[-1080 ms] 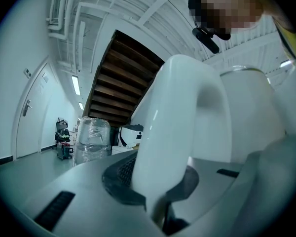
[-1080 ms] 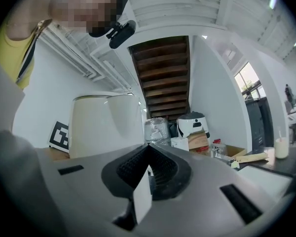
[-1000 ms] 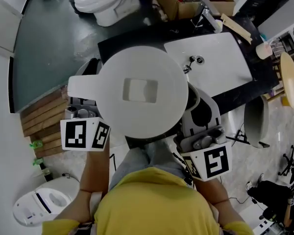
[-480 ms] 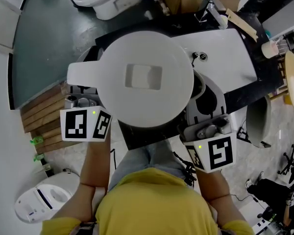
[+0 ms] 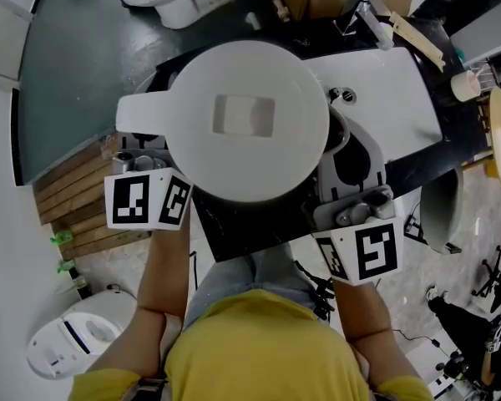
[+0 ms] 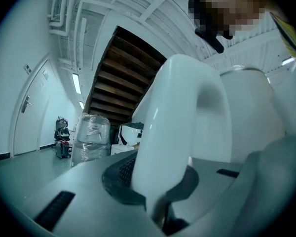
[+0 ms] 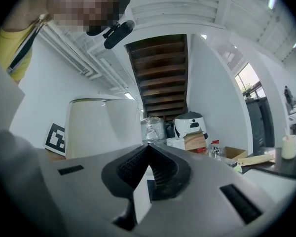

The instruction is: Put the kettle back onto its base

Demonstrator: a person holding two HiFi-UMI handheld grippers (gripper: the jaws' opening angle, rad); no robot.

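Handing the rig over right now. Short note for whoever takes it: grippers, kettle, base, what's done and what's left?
Left gripper: shut on the handle, carrying the white kettle.
Right gripper: jaws together, nothing between them, beside the kettle's body.
Kettle: upright, lid closed, held up over the black table.
Base: can't be picked out for sure; the kettle blocks the head view beneath it.
Done: kettle is in hand.
Left: locate the base, lower the kettle onto it, release the handle.
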